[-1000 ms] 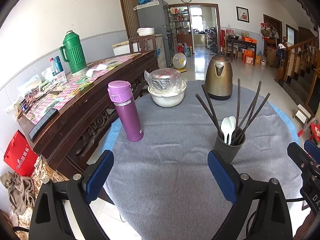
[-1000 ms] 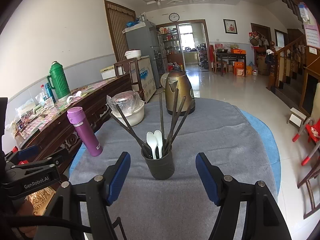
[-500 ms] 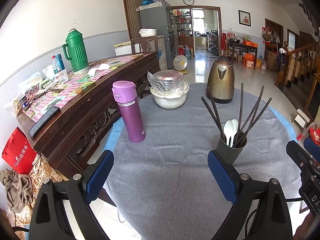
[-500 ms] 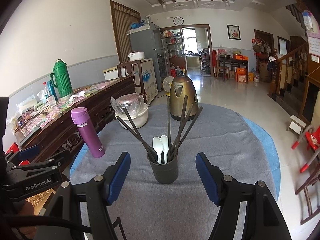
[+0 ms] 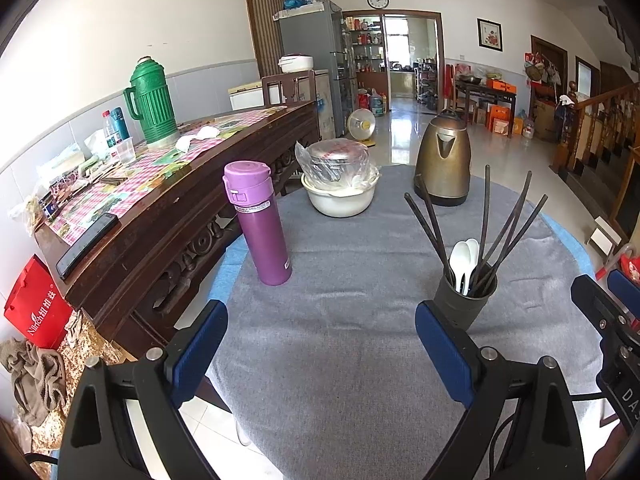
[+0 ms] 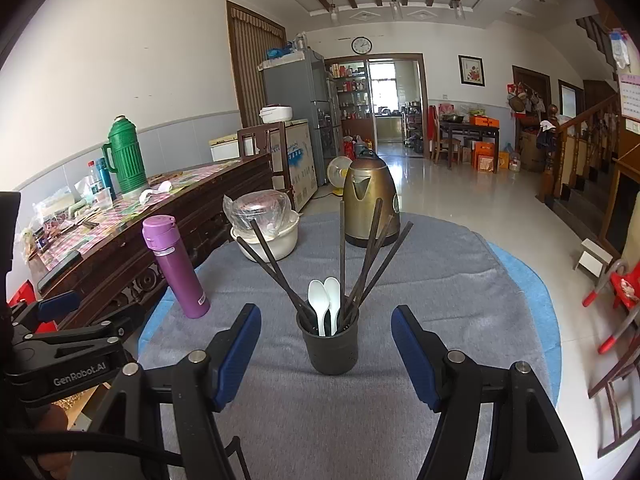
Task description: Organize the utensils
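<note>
Two white spoons (image 6: 325,300) and several dark chopsticks (image 6: 370,256) stand together in a dark cup (image 6: 329,342) on the grey cloth (image 6: 440,280) that covers the round table (image 6: 536,292). The spoons sit bowl-up in the middle of the cup, and the chopsticks fan outward to both sides, leaning on its rim.

The right gripper (image 6: 326,354) hovers low over the cloth with its blue-padded fingers (image 6: 236,350) spread wide; in its own view the cup sits between them and a little ahead, touching neither pad. The left gripper (image 5: 320,350) is also spread wide and holds nothing, with bare cloth between its pads. In the left view the cup (image 5: 466,300) stands just beyond the tip of its right finger (image 5: 444,354), and whether they touch cannot be told.

Farther back on the table, a purple flask (image 5: 258,222) stands upright toward the left edge. Behind it a white bowl (image 5: 340,200) carries a plastic-wrapped dish, and a bronze kettle (image 5: 442,164) stands to the right of the bowl. Beside the table runs a long wooden sideboard (image 5: 160,216) bearing a green thermos (image 5: 150,100).
</note>
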`<action>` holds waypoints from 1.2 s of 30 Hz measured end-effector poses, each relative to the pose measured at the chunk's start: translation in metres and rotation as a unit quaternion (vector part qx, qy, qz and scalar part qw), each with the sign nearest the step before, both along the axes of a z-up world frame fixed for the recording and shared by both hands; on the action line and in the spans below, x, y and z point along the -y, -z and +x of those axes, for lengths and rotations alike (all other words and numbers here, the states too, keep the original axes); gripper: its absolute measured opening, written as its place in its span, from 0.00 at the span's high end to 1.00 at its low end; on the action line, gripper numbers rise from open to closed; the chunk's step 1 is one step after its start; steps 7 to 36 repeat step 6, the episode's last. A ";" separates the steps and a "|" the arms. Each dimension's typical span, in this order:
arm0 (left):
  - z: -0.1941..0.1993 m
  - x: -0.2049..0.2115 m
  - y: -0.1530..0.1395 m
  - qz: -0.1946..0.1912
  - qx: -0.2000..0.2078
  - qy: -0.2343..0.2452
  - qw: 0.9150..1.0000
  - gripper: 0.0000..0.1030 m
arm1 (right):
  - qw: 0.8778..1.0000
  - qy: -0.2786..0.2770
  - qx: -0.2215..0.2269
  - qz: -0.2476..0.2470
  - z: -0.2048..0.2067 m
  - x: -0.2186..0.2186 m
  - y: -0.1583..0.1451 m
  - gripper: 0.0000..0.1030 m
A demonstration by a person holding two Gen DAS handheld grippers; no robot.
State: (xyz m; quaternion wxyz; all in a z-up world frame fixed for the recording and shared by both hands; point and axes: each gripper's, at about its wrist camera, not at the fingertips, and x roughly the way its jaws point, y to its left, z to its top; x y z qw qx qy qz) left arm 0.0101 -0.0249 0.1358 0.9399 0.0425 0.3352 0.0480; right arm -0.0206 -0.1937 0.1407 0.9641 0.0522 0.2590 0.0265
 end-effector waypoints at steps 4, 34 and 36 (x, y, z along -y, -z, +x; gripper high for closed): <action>0.010 0.002 0.011 -0.014 -0.011 0.010 1.000 0.08 | 1.000 0.008 -0.011 0.006 0.009 0.009 0.009 0.31; 0.021 0.003 0.026 -0.036 -0.017 0.025 0.999 0.08 | 1.000 0.015 -0.014 0.002 0.013 0.015 0.017 0.31; 0.021 0.003 0.026 -0.036 -0.017 0.025 0.999 0.08 | 1.000 0.015 -0.014 0.002 0.013 0.015 0.017 0.31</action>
